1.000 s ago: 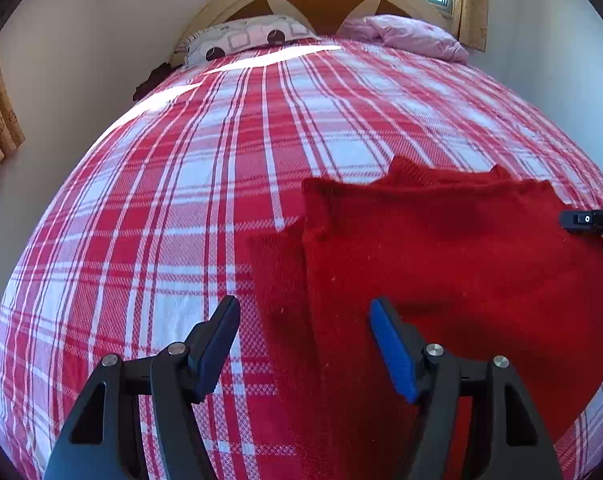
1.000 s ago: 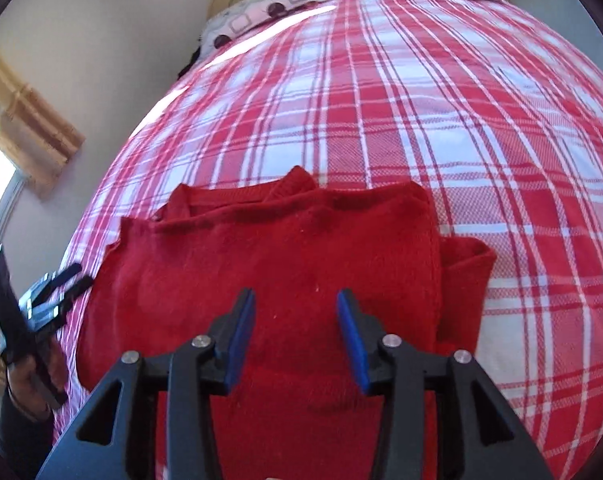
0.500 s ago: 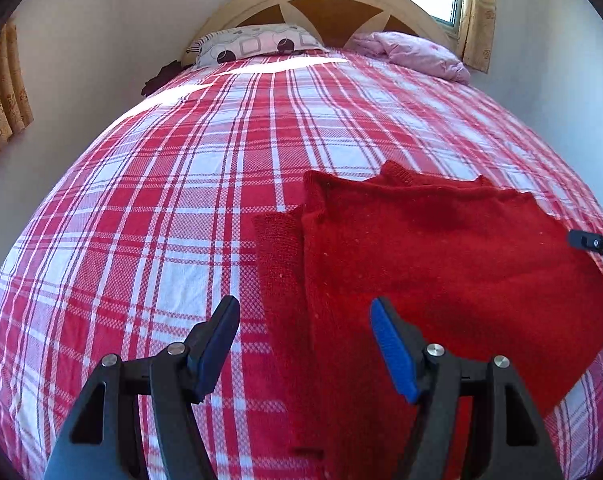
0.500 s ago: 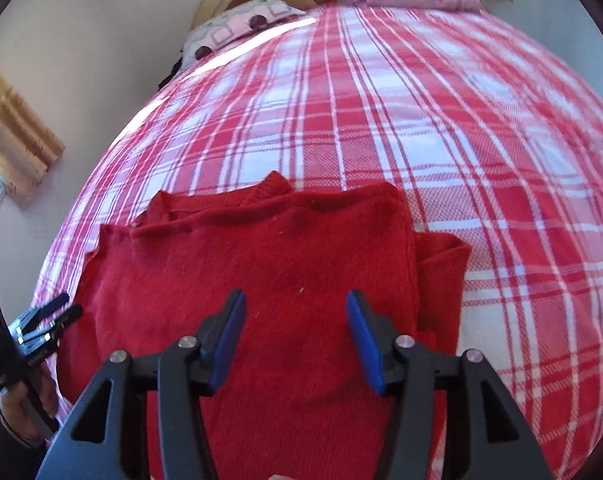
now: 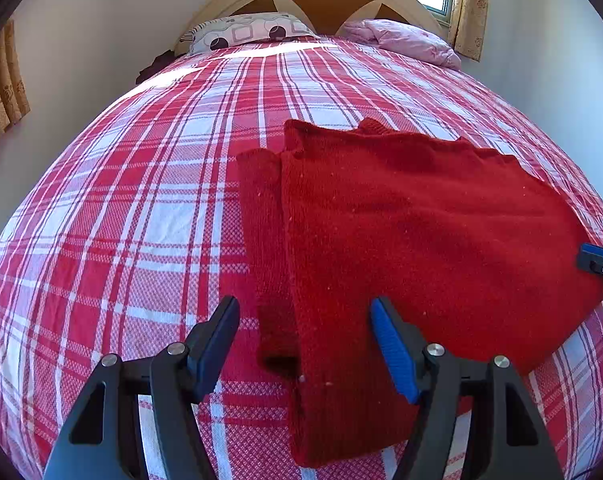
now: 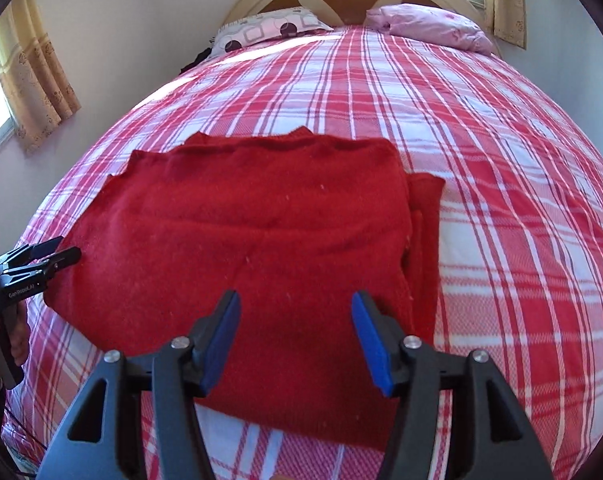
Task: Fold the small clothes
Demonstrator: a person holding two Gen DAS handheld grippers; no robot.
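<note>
While lying folded on the plaid bedspread (image 6: 481,128), red sweater (image 6: 261,232) below both grippers: left gripper (image 5: 303,344) released, right gripper (image 6: 295,340) opening, empty.

The only lettering that shows is in the right wrist view, at the far left edge of the frame: small pale print on the black plastic body of the left claw (image 6: 41,254), on the flat side just behind its two black fingers. It seems to read "GenRoboAI" or something close to it, but the letters are tiny and slanted, so the exact spelling cannot be made sure of. No other word, number, brand mark or sign can be read in either view; the small marks on the black tip at the right edge of the left wrist view are too little to make out.
</note>
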